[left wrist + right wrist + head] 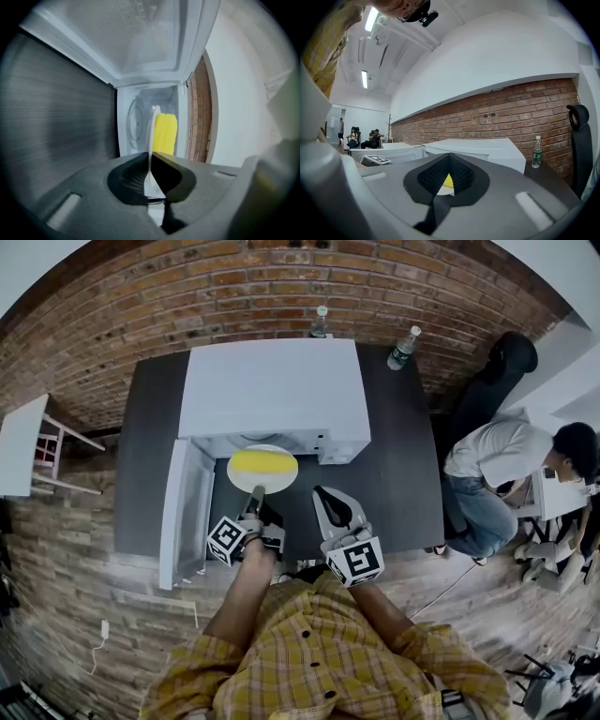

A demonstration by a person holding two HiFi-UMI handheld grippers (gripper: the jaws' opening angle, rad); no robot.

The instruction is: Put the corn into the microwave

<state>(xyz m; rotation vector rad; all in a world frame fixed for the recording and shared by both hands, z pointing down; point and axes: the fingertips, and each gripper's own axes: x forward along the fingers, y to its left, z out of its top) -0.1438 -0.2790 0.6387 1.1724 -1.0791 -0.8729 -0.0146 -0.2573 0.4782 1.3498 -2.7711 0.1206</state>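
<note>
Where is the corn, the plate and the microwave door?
corn [263, 463], head view, middle of the yellow cob.
plate [279, 482], head view, its white front rim.
microwave door [185, 512], head view, middle of the open door.

The left forearm [246, 601] stretches away from the body, bare below a rolled yellow plaid sleeve [202, 652]. Its hand is wrapped around the left gripper [255, 493], which points to the far side and tips slightly down. The jaws are pinched on the near rim of a plate [274, 487], whose thin edge stands upright between the pads. The right gripper [323, 493] sits just to the right, held level and pointing the same way. Its jaw tips meet with nothing between them, and it is clear of the plate. The right arm [417, 648] is bent close to the torso. Each gripper's marker cube faces upward.
</note>
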